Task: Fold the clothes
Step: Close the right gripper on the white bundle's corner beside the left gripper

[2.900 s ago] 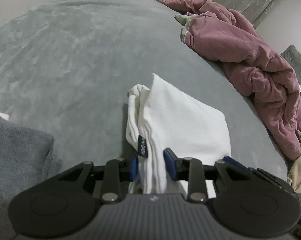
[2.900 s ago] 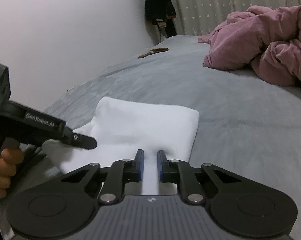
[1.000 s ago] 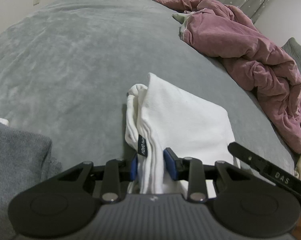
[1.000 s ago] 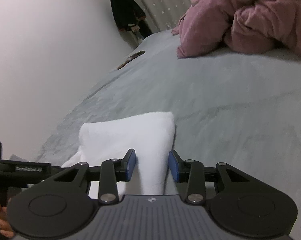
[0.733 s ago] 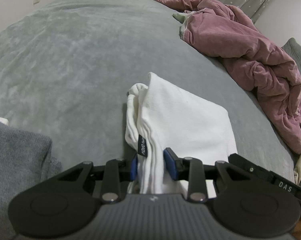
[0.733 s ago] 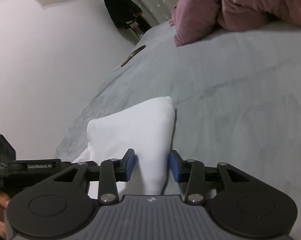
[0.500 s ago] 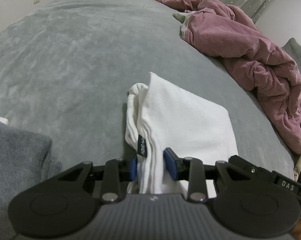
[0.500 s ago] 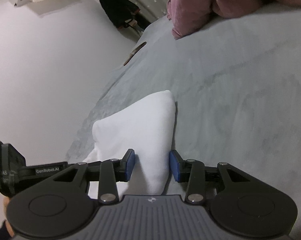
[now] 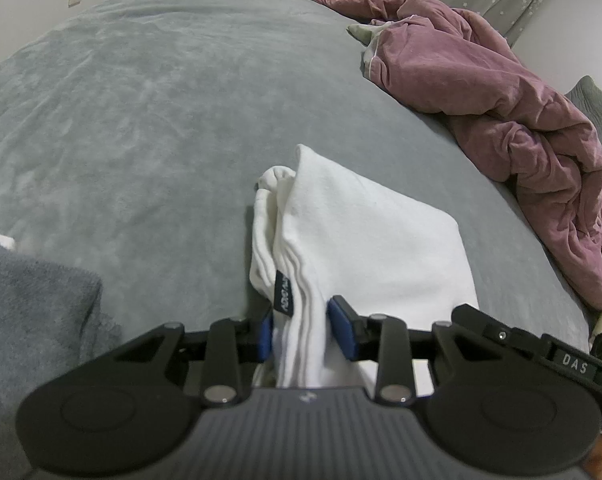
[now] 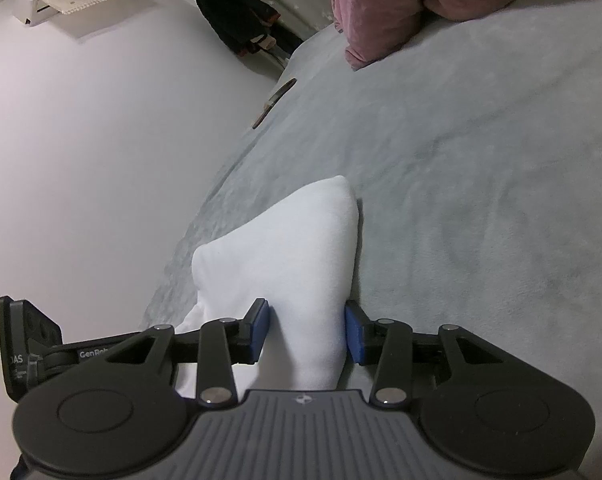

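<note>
A: Left gripper [image 9: 303,334]?
B: Clamped tight on the layered edge of the folded white garment [image 9: 365,232], next to its black tag [image 9: 282,292].
A: Right gripper [image 10: 307,332]?
B: Jaws parted, straddling the garment's [image 10: 297,248] other end, pads near the cloth but not pinching.
A: Where's the garment?
B: Lying on the grey bed [image 9: 141,100], with a pink quilt [image 9: 493,92] well apart. Grey cloth [image 9: 25,304] lower left.

Near end of folded white garment [image 9: 365,240] concealed behind gripper body; label [image 9: 282,292] print illegible; pink garment [image 9: 501,92] cropped at right edge.
</note>
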Demonstrator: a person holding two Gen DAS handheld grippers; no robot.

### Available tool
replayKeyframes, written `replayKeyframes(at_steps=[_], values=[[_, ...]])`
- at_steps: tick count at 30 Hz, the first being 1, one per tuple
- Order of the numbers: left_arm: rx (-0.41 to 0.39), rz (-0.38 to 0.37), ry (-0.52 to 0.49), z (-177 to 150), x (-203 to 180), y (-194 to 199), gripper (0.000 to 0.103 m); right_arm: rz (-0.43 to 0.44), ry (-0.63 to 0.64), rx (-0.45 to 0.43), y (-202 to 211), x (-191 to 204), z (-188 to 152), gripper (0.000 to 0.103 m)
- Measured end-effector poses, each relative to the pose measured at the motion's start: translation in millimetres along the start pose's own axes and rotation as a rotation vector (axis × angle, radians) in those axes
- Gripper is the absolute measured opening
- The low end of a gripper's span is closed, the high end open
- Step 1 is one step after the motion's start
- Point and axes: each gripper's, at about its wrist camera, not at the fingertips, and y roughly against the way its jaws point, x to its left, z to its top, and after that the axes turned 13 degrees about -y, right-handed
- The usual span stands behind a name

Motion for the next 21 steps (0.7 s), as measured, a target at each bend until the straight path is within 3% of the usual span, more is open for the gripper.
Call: replayKeyframes(at_steps=[21], values=[[-0.018, 0.069, -0.063, 1, -16, 5, 0.028, -0.087, 0.127, -0.064, -2, 17, -13, 0.032]])
